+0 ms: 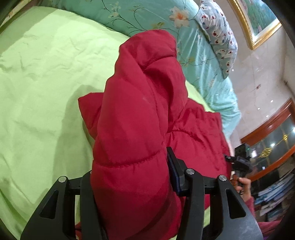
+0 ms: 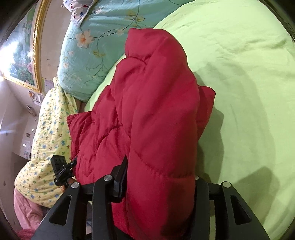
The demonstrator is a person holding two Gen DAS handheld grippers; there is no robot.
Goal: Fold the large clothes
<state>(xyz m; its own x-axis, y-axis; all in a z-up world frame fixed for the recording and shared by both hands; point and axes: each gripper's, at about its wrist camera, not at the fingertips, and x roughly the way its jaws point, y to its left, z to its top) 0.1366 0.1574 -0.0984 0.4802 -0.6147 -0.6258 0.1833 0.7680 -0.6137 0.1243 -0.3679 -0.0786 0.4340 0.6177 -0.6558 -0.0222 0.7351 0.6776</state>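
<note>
A red quilted puffer jacket (image 1: 140, 114) is lifted above the light green bed sheet (image 1: 42, 77). My left gripper (image 1: 130, 169) is shut on a thick padded fold of it; the fold bulges up between the jaws and hides the fingertips. The rest of the jacket hangs and lies on the sheet to the right. In the right wrist view the same jacket (image 2: 156, 120) fills the middle. My right gripper (image 2: 160, 177) is shut on another padded fold. The other gripper (image 2: 60, 169) shows at the jacket's left edge.
A teal floral quilt (image 1: 151, 16) and a patterned pillow (image 1: 219, 35) lie at the bed's far side. A yellow printed blanket (image 2: 48, 140) lies left of the jacket. A gold-framed picture (image 2: 22, 55) hangs on the wall. Shelves with books (image 1: 276, 192) stand at the right.
</note>
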